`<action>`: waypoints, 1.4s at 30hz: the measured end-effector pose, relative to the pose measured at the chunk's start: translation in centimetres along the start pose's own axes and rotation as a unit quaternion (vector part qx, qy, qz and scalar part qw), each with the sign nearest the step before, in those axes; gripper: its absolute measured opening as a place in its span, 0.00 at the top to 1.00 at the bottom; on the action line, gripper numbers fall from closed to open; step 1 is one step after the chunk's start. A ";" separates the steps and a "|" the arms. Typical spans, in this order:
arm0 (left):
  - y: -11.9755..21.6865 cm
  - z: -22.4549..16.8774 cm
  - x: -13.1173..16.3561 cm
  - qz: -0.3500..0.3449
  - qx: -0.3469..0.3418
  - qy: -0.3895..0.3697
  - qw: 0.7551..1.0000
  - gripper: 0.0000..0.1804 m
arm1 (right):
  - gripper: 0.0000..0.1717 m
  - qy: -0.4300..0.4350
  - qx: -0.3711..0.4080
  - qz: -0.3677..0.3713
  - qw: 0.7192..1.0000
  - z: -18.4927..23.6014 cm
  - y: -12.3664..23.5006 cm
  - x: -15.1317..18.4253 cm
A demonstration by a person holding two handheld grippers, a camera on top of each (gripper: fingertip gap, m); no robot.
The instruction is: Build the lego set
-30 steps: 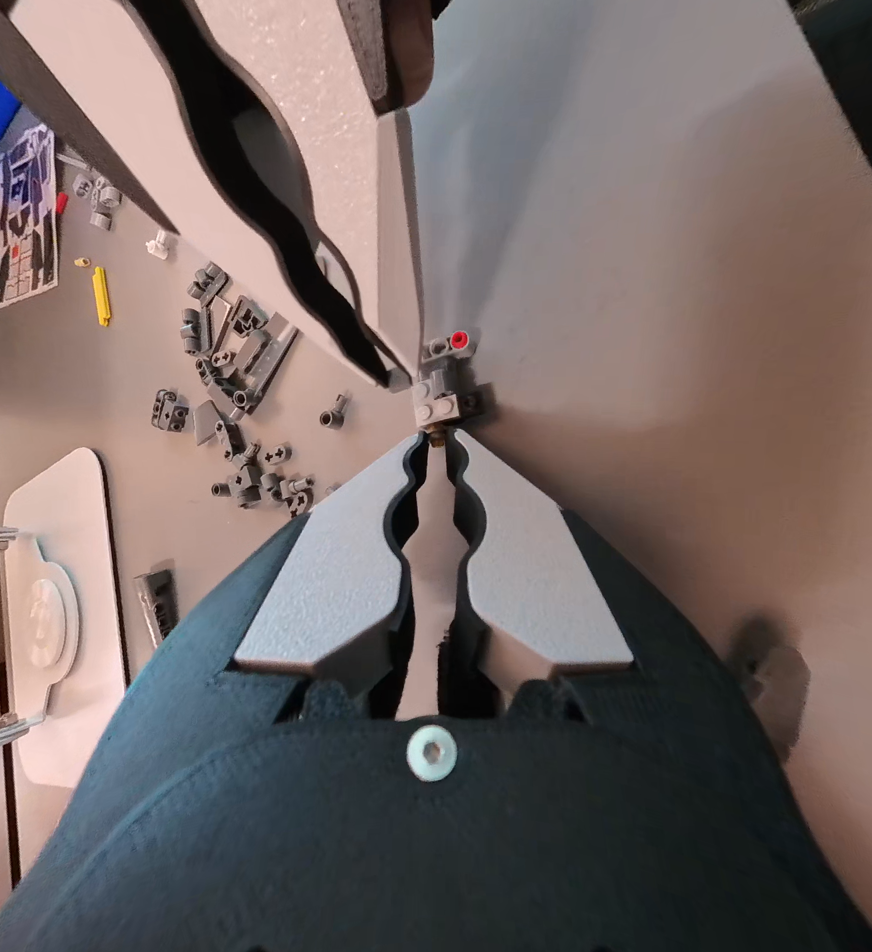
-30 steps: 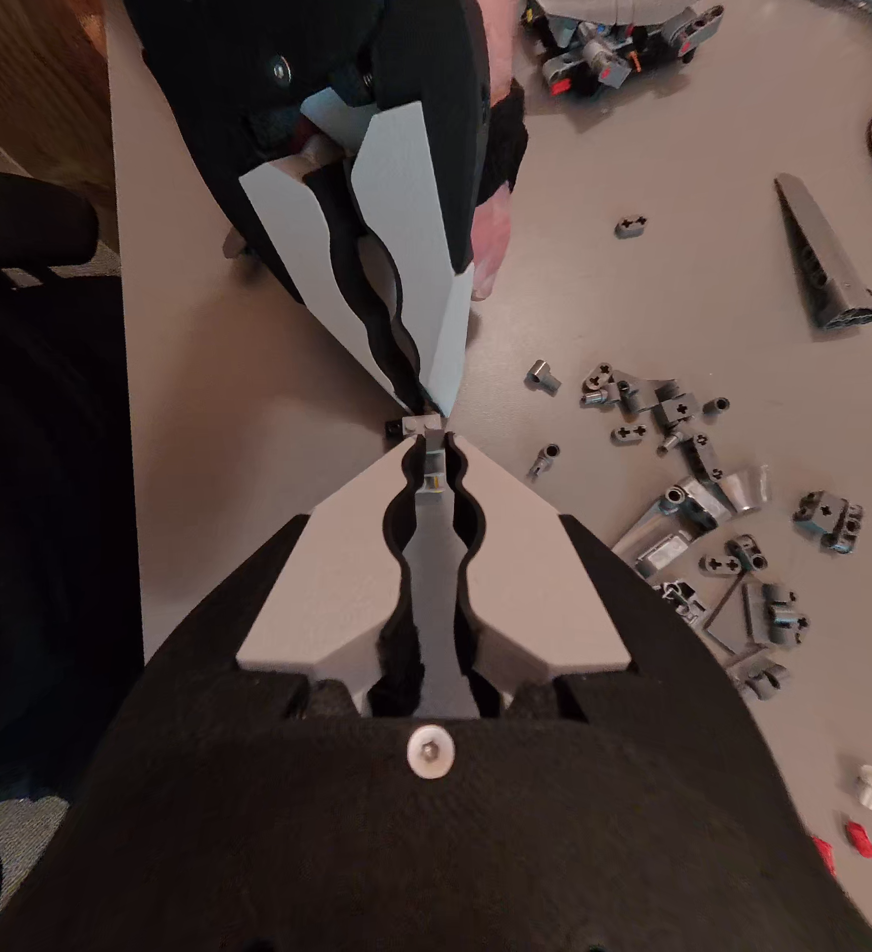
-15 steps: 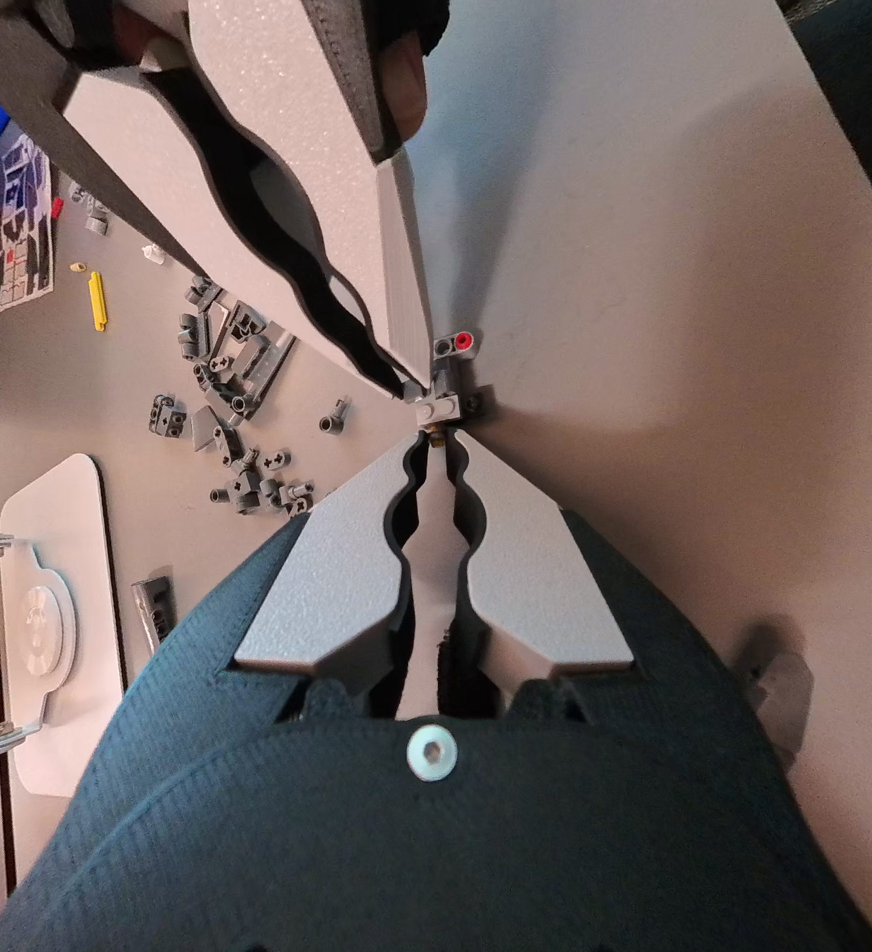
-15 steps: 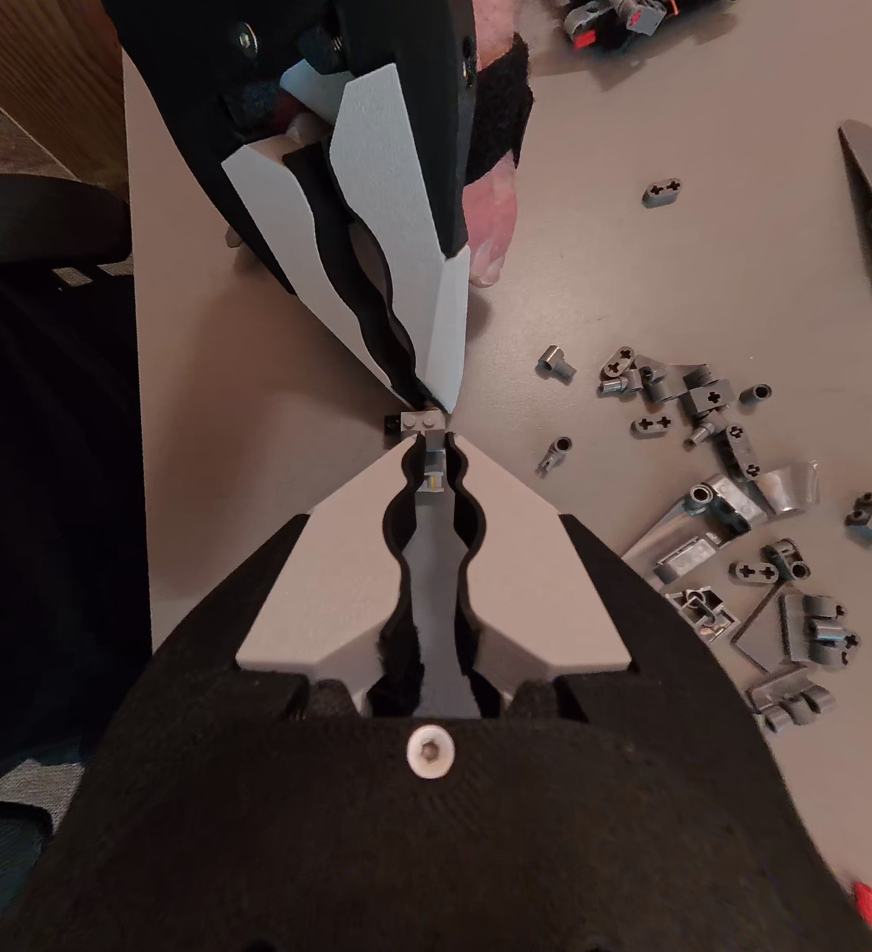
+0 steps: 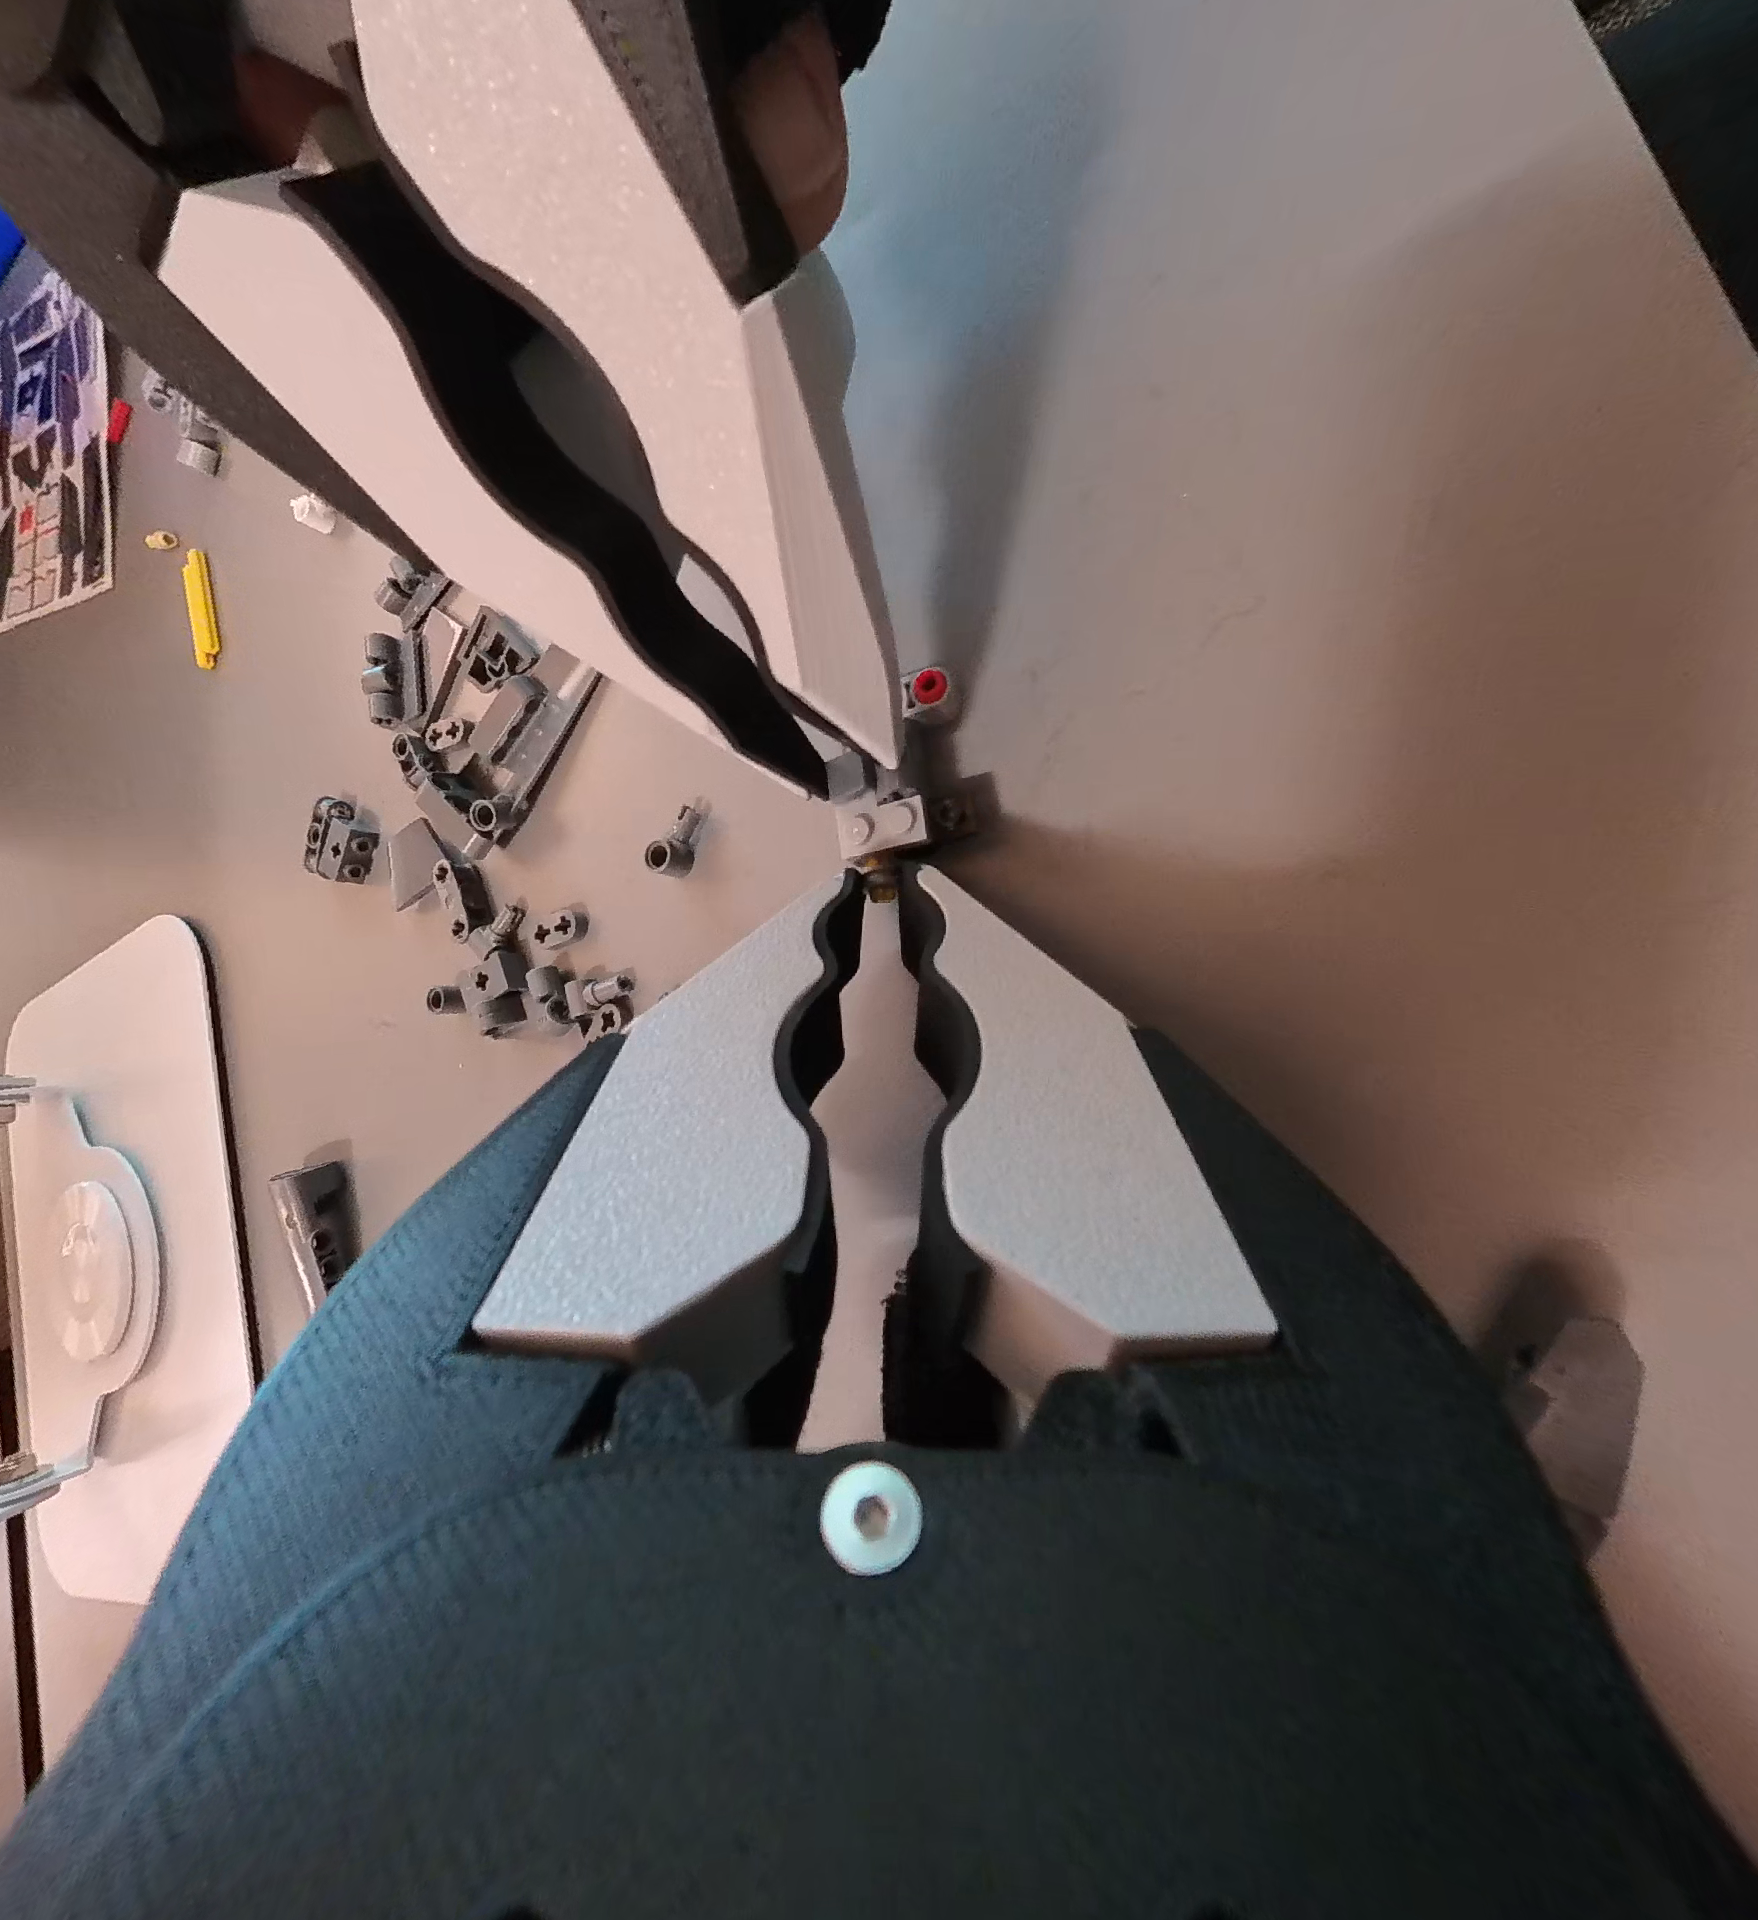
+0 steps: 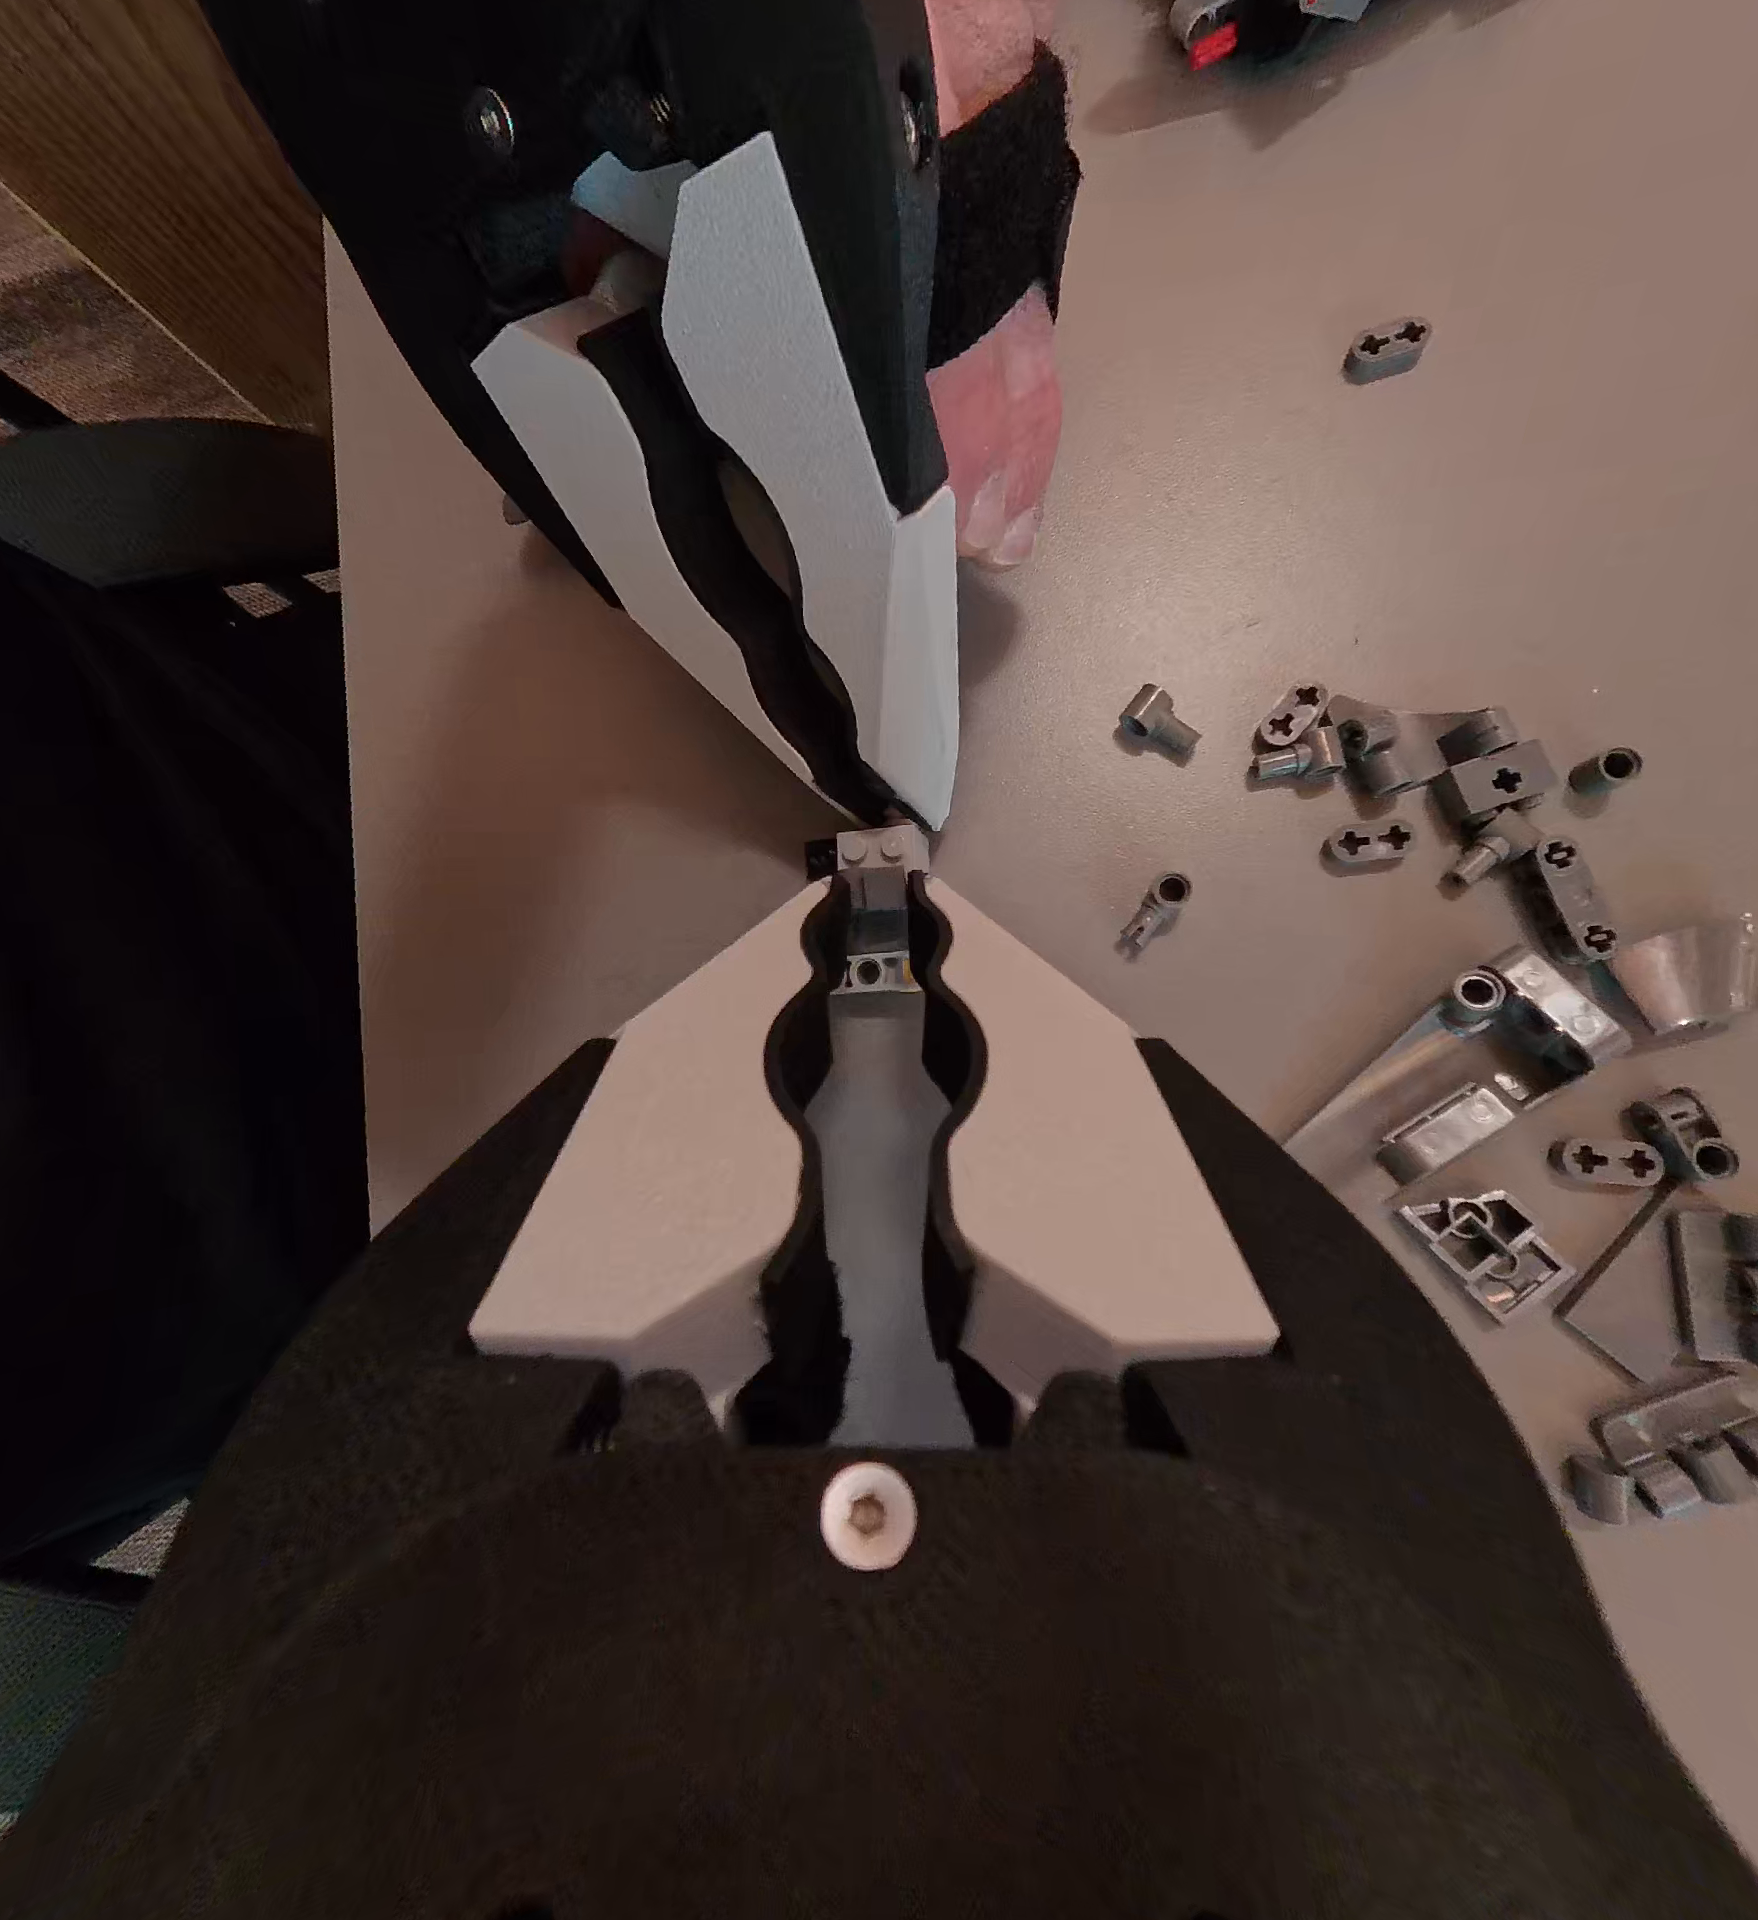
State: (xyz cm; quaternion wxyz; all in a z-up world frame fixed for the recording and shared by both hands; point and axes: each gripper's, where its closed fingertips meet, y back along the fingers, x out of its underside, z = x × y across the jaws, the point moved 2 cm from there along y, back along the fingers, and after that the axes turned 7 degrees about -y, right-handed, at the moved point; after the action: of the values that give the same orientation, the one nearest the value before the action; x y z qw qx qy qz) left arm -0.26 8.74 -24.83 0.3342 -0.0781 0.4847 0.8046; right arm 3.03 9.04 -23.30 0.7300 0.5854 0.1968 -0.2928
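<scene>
small grey brick assembly (image 5: 890, 821) sits right at the meeting point of both grippers, just above the table (image 5: 1270, 520). we see the left gripper (image 5: 880, 883) nearly closed, its tips pinching a small tan peg (image 5: 881, 881) that sticks out of the underside of the assembly. we see the right gripper (image 6: 875, 894) clamped on the grey stem of the same assembly (image 6: 877, 914), its pads pressing on both sides, with the two-stud plate (image 6: 883, 847) just beyond its tips. in the left wrist view the right gripper comes down from above and slightly left, its tips on the upper part of the assembly, and a red stud (image 5: 927, 686) shows just beyond them; a dark block (image 5: 963, 812) sticks out on the right side of the assembly.

no container holds the parts: a loose pile of grey pieces (image 5: 459, 748) lies on the bare table to the left of the left gripper, and the same scatter (image 6: 1529, 987) lies to the right of the right gripper. a yellow bar (image 5: 200, 608) and a printed sheet (image 5: 33, 488) lie farther left, and a white board (image 5: 116, 1195) with a round disc lies low on the left.

in the right wrist view the left gripper slants in from the upper left, a hand (image 6: 1000, 457) under a black strap behind it. the two grippers face each other almost tip to tip.
</scene>
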 end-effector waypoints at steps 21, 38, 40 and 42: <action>-0.1 0.1 0.0 0.009 -0.012 -0.018 1.000 0.97 | 0.94 -0.051 -0.034 -0.034 0.998 -0.8 0.6 -0.5; -0.1 0.0 0.0 0.005 -0.006 -0.012 1.000 0.97 | 1.00 -0.078 -0.069 -0.033 0.994 -1.0 0.0 -0.2; -0.1 0.0 0.0 0.006 -0.006 -0.013 1.000 0.97 | 1.00 -0.086 -0.075 -0.034 0.993 -1.0 -0.1 -0.2; -0.1 0.0 0.0 0.007 -0.006 -0.013 1.000 0.97 | 1.00 -0.090 -0.079 -0.034 0.992 -1.0 -0.1 -0.2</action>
State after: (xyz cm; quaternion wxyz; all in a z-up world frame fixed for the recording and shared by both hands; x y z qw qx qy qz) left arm -0.23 8.76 -24.87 0.3344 -0.0669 0.4757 0.8108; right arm 2.89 10.08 -23.47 0.7785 0.4898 0.1724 -0.3526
